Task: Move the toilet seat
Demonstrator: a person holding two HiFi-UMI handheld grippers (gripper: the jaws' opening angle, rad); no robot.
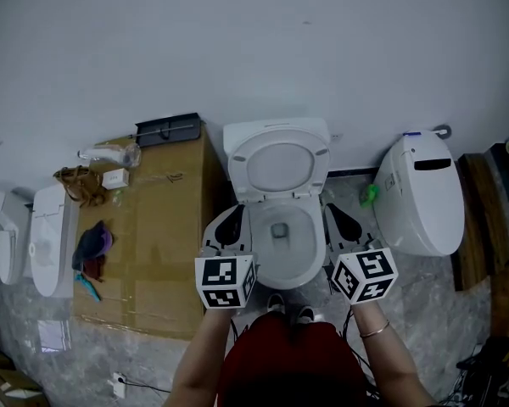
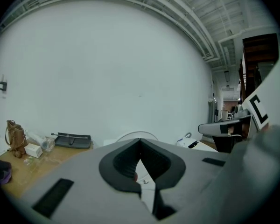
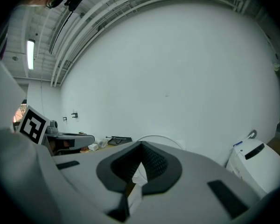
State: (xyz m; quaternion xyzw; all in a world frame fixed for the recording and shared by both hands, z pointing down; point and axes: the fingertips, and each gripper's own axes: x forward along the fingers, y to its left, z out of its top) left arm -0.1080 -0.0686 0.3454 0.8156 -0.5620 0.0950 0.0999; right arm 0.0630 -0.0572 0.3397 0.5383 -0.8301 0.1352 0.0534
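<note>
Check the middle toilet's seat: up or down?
Up. In the head view the toilet seat stands raised against the tank, leaving the bowl uncovered below it.

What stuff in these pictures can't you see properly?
- Toilet bowl: in both gripper views it is hidden behind the left gripper and the right gripper, both with jaws shut. Only the raised seat's top edge peeks over.
- Small things on the cardboard box: head view, too small to name.
- Floor just in front of the toilet: head view, hidden by the person.
</note>
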